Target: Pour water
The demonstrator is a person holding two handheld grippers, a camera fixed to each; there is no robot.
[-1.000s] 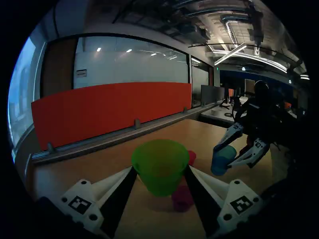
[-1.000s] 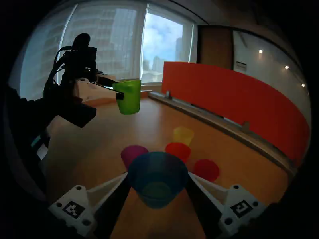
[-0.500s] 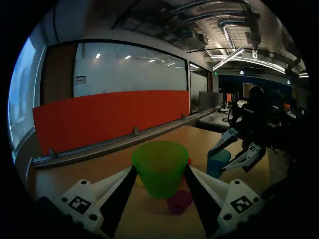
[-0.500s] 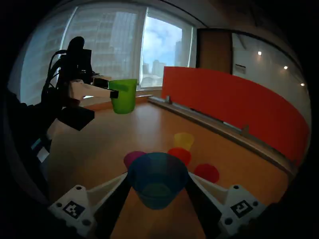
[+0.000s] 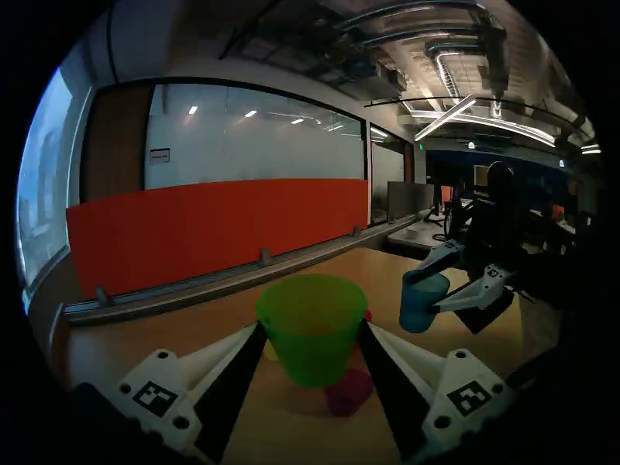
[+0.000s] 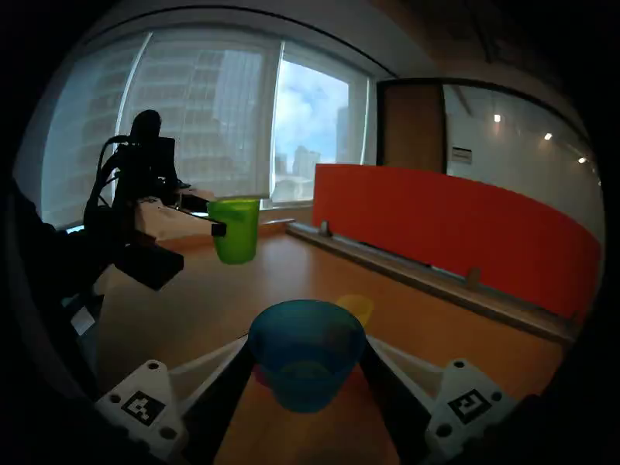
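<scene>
My left gripper (image 5: 311, 341) is shut on a green cup (image 5: 311, 325), held upright above the wooden table (image 5: 194, 333). In the right gripper view the same green cup (image 6: 235, 229) hangs at the left in that gripper (image 6: 221, 229). My right gripper (image 6: 307, 364) is shut on a blue cup (image 6: 306, 353), upright and raised; a little liquid seems to lie at its bottom. From the left gripper view the blue cup (image 5: 421, 301) sits to the right in the right gripper (image 5: 434, 298), close to the green cup and a bit higher.
Small cups stand on the table: a magenta one (image 5: 349, 391) below the green cup, a yellow one (image 6: 355, 307) behind the blue cup. An orange partition (image 5: 217, 221) with a rail runs along the table's far side. Windows (image 6: 194, 124) lie behind the left gripper.
Both grippers have risen with their cups. The blue cup has come up and nearer to the green cup. The small cups on the table have dropped lower and mostly behind the held cups.
</scene>
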